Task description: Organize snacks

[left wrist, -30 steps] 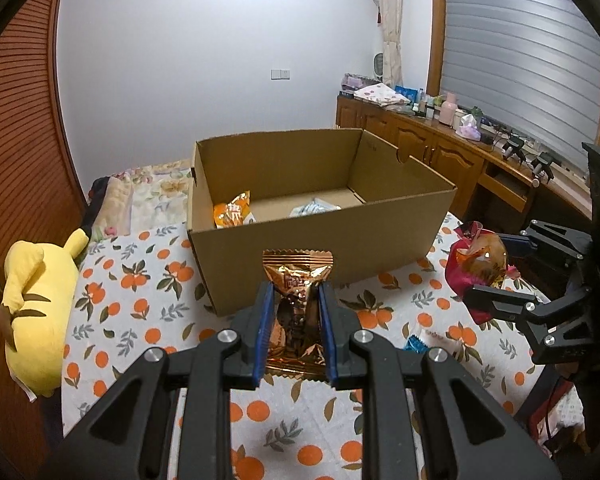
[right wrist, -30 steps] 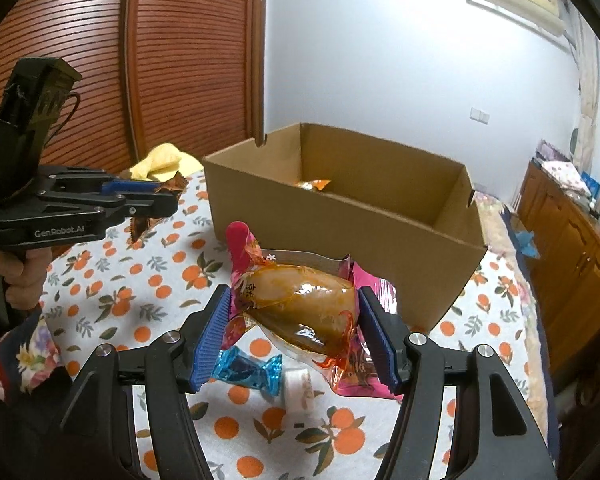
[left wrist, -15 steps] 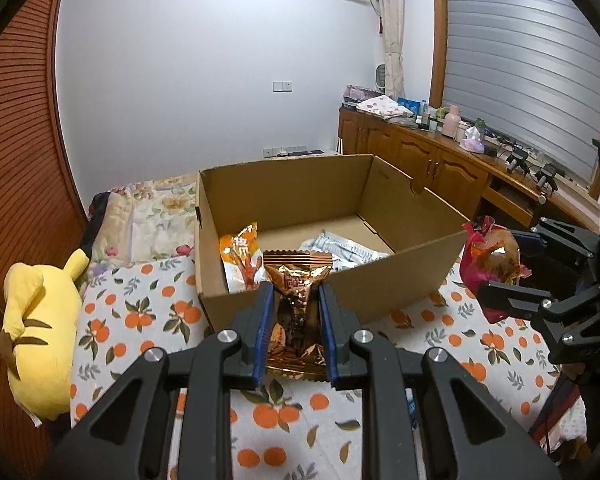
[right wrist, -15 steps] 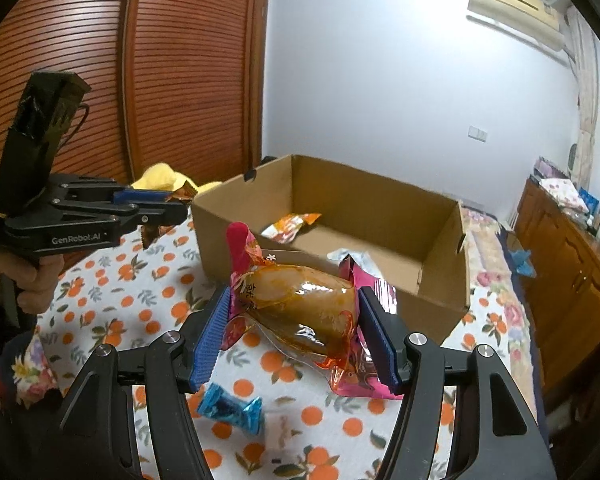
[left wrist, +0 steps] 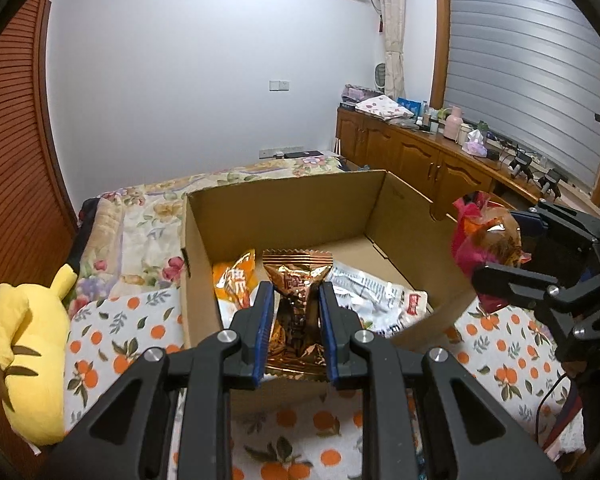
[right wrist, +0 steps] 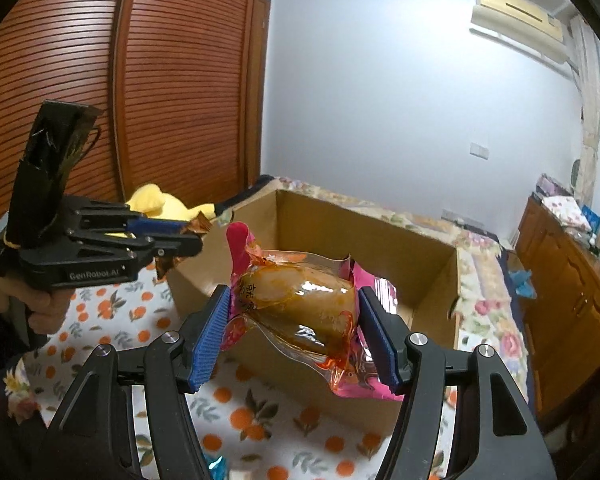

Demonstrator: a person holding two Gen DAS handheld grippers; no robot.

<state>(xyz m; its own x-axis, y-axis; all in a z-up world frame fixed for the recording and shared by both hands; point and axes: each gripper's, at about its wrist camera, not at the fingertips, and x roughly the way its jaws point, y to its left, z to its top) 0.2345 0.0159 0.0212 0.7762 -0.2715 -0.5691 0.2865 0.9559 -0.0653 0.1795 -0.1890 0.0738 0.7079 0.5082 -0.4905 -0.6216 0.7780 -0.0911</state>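
Observation:
My left gripper (left wrist: 294,304) is shut on a copper foil snack packet (left wrist: 298,300) and holds it above the near wall of an open cardboard box (left wrist: 284,204). Inside the box lie an orange packet (left wrist: 236,280) and a white packet (left wrist: 364,286). My right gripper (right wrist: 296,316) is shut on a pink and clear packet with an orange-brown snack (right wrist: 300,304), held above the box's near edge (right wrist: 284,356). The right gripper also shows at the right of the left wrist view (left wrist: 496,248); the left gripper shows at the left of the right wrist view (right wrist: 172,236).
The box stands on a table with an orange-print cloth (left wrist: 112,336). A yellow plush toy (left wrist: 28,344) lies at the table's left edge. A blue-wrapped candy (right wrist: 218,466) lies on the cloth near me. A wooden sideboard (left wrist: 440,160) runs along the right wall.
Both grippers have risen and moved toward the box with their packets. The box interior now shows more from above in both views.

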